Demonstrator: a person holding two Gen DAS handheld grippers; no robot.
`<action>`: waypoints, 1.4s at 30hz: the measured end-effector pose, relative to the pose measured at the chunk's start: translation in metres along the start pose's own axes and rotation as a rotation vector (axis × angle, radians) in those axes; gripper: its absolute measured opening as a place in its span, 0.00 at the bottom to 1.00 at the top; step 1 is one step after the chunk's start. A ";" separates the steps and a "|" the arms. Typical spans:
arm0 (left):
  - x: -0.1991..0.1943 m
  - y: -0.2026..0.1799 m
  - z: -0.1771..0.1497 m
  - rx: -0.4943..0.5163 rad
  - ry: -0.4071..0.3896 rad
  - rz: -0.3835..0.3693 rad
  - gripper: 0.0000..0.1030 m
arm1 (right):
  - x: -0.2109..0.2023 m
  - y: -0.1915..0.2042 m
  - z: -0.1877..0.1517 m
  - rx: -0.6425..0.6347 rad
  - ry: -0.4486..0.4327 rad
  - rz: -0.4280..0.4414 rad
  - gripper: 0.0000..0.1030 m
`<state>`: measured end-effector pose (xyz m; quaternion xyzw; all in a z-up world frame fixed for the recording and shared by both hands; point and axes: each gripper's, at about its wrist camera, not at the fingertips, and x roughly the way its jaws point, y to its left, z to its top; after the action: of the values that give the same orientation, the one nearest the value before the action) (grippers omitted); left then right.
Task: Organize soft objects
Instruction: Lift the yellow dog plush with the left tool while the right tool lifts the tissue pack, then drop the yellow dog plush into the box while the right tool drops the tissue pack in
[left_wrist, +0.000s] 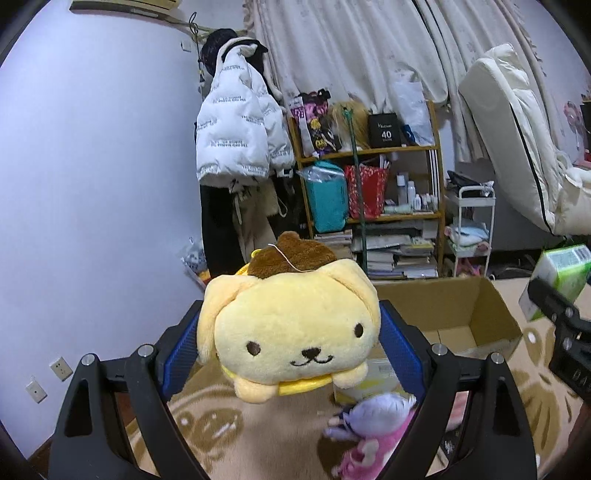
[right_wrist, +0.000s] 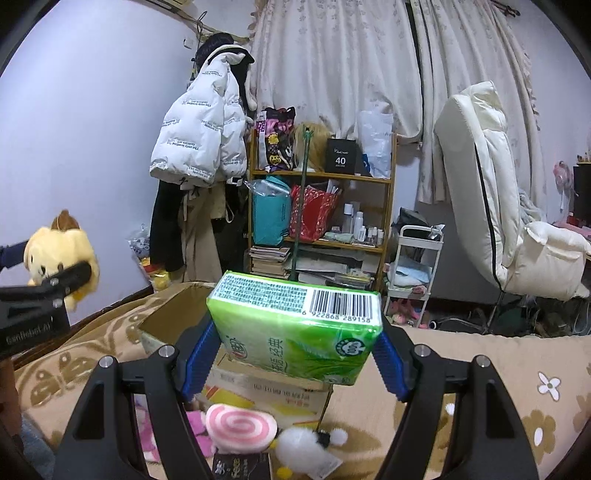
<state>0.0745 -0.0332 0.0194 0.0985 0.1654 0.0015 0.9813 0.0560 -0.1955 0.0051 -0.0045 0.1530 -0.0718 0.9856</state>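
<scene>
Holding one yellow plush (left_wrist: 291, 325), one green tissue pack (right_wrist: 295, 325), above one cardboard box (left_wrist: 476, 314).

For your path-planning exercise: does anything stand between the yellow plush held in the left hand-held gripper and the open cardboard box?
Nothing visible does. The yellow plush hangs in the left hand-held gripper, and the cardboard box lies open beyond it, its opening unobstructed.

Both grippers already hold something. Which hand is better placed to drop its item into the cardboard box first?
Probably the right. Its green tissue pack hangs almost over the cardboard box, just ahead. The left gripper holds the yellow plush with the box off to its right.
</scene>
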 end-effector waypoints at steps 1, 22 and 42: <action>0.004 -0.001 0.003 -0.002 -0.008 0.001 0.86 | 0.003 0.001 0.000 -0.001 0.000 -0.001 0.76; 0.067 -0.030 0.011 0.043 -0.020 -0.080 0.86 | 0.053 0.005 0.004 -0.063 0.021 0.035 0.76; 0.107 -0.048 -0.007 0.026 0.078 -0.158 0.87 | 0.099 -0.011 -0.005 0.008 0.112 0.082 0.77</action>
<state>0.1717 -0.0754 -0.0313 0.0979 0.2106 -0.0741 0.9698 0.1464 -0.2209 -0.0290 0.0097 0.2078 -0.0324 0.9776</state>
